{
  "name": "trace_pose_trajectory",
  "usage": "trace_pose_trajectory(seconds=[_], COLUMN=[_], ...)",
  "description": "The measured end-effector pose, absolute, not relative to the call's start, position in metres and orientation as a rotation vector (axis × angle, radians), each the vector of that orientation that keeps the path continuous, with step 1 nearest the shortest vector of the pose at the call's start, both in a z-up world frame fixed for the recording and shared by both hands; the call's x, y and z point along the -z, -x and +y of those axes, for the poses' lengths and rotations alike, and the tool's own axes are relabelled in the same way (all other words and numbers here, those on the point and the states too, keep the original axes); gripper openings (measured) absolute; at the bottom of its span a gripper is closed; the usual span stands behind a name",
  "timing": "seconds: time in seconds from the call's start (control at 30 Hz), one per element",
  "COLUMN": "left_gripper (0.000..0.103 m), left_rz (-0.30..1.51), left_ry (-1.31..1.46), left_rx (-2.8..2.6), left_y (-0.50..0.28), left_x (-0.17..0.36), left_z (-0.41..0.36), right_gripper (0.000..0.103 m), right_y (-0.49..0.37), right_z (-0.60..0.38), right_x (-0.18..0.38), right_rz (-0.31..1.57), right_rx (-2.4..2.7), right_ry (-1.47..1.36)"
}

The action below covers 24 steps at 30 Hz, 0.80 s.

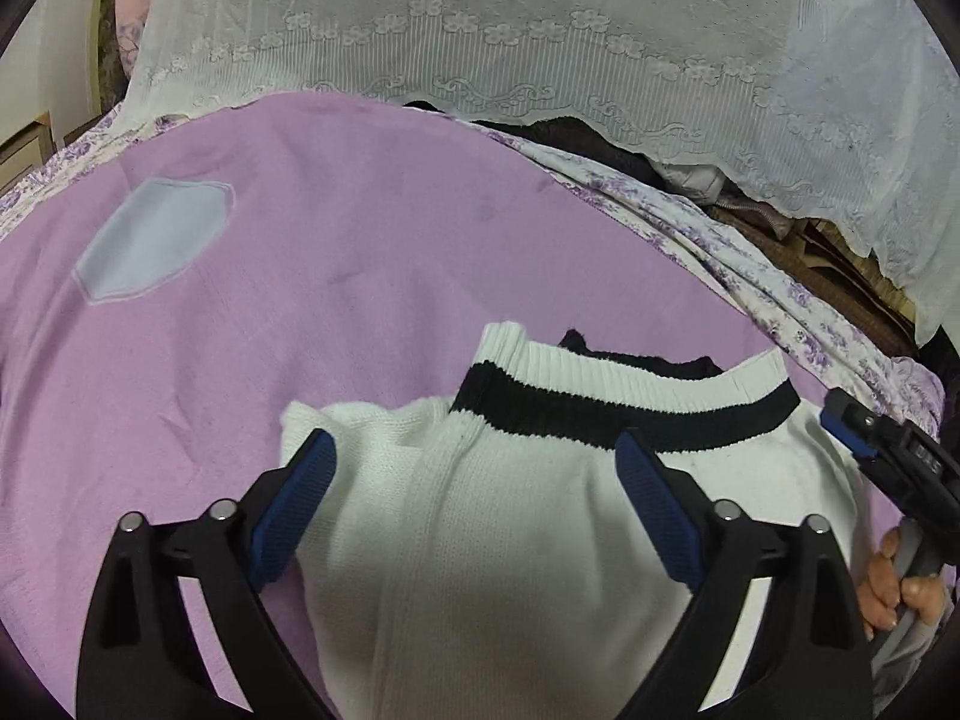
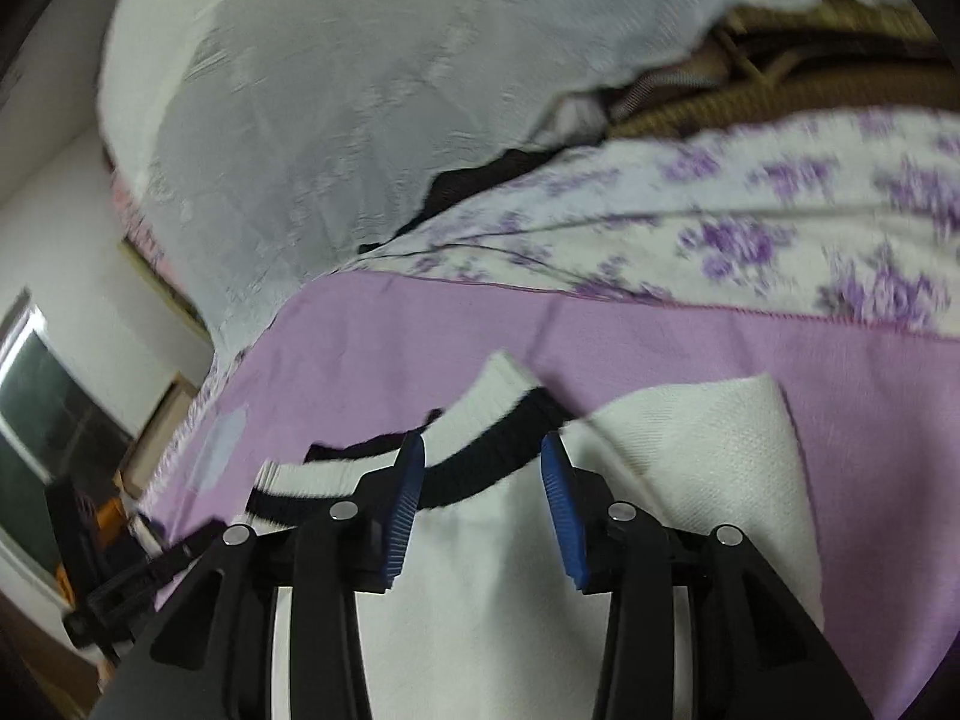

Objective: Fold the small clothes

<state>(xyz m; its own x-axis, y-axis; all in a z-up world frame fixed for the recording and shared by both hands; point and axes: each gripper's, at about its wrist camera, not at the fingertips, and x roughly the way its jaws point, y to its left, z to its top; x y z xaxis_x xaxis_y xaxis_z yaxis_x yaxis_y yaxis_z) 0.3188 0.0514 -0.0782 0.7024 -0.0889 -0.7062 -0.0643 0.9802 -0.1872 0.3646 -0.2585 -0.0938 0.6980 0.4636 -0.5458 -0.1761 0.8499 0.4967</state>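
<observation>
nearest us the left gripper (image 1: 474,456) has its fingers spread wide over the white sweater (image 1: 510,540), gripping nothing; the right gripper (image 2: 483,450) holds its fingers partly apart above the sweater's black-striped hem, unclamped; beyond lies the purple blanket (image 1: 360,228), then the lace cover (image 1: 540,18).

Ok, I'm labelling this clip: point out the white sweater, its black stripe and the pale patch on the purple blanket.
white sweater (image 1: 510,540): left wrist view, on the knit body.
black stripe (image 1: 600,414): left wrist view, mid-band below the ribbed edge.
pale patch (image 1: 156,237): left wrist view, its centre.
</observation>
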Motion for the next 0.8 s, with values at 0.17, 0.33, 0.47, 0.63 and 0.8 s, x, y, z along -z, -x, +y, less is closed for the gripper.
trace_pose_trajectory(seconds=[0.17, 0.33, 0.47, 0.63, 0.8], left_gripper=[0.095, 0.096, 0.096, 0.096, 0.097], left_rz=[0.912, 0.894, 0.846, 0.830, 0.862], left_ry=[0.131, 0.073, 0.127, 0.141, 0.078], left_rx=[-0.043, -0.063, -0.057, -0.038, -0.066], left_y=[-0.336, -0.331, -0.312, -0.274, -0.253], left_x=[0.103, 0.104, 0.093, 0.088, 0.098], left_z=[0.044, 0.037, 0.047, 0.044, 0.035], right_gripper=[0.042, 0.043, 0.042, 0.044, 0.048], right_y=[-0.352, -0.344, -0.323, -0.290, -0.271], right_z=[-0.244, -0.232, -0.224, -0.218, -0.218], right_x=[0.102, 0.113, 0.102, 0.091, 0.103], right_rz=[0.790, 0.791, 0.710, 0.664, 0.733], right_rx=[-0.399, -0.362, -0.312, -0.310, -0.286], right_ry=[-0.361, -0.271, -0.181, -0.115, -0.098])
